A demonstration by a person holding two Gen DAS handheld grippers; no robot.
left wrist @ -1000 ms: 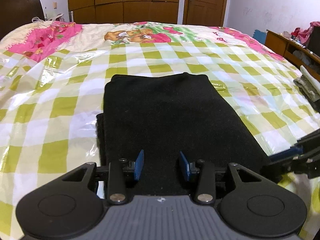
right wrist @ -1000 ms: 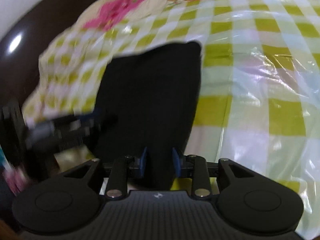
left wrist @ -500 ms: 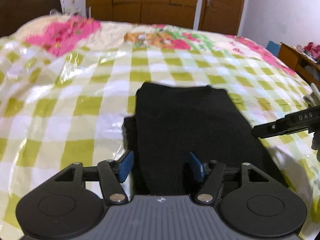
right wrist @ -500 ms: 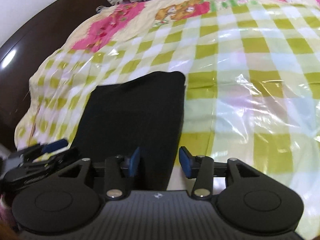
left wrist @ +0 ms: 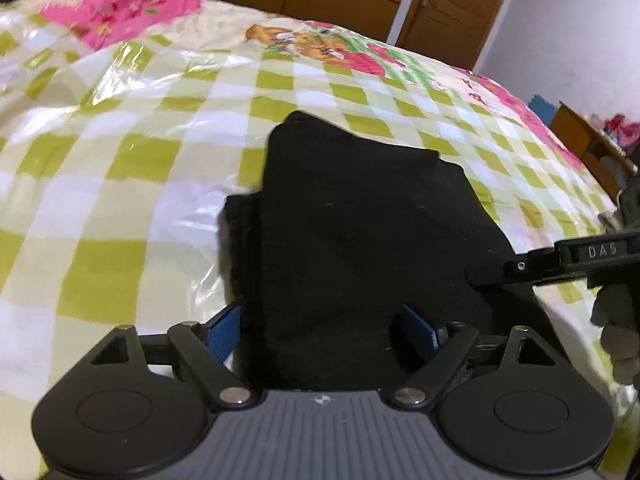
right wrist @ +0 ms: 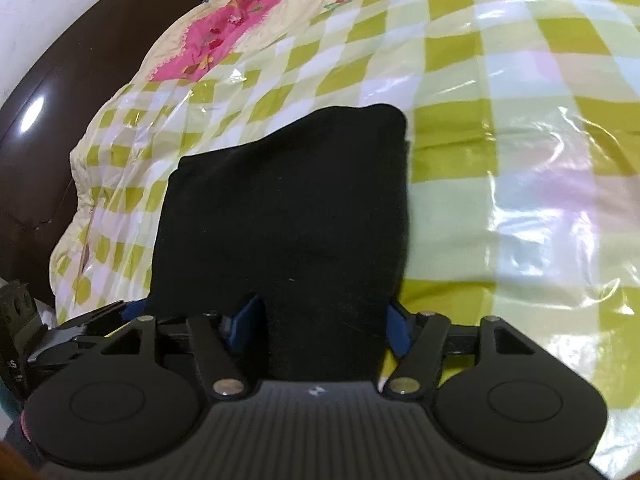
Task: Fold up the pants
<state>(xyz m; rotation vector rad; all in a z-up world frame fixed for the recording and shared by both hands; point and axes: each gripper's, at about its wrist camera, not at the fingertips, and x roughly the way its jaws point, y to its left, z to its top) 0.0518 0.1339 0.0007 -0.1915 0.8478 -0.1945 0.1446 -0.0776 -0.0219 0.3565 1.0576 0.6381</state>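
Observation:
The black pants (left wrist: 360,232) lie folded into a thick rectangle on the checked bed cover, with a lower layer sticking out along the left side. My left gripper (left wrist: 322,326) stands at their near edge, its jaws opening wide; the cloth lies between the blue pads without being pinched. In the right wrist view the pants (right wrist: 288,208) run away from my right gripper (right wrist: 323,324), whose jaws are also opening, astride the near right corner with the pads off the fabric. The right gripper (left wrist: 560,260) shows at the left view's right edge.
The bed cover (left wrist: 120,184) is green-and-white check under glossy plastic. A wooden wardrobe and door (left wrist: 440,4) stand behind the bed. A low wooden shelf (left wrist: 584,140) with clothes sits at the right, and a dark headboard (right wrist: 48,80) borders the far left side.
Both pairs of jaws have spread from narrow to wide. Both grippers have slid across and lower along the pants' near edge, and each view has rolled a little.

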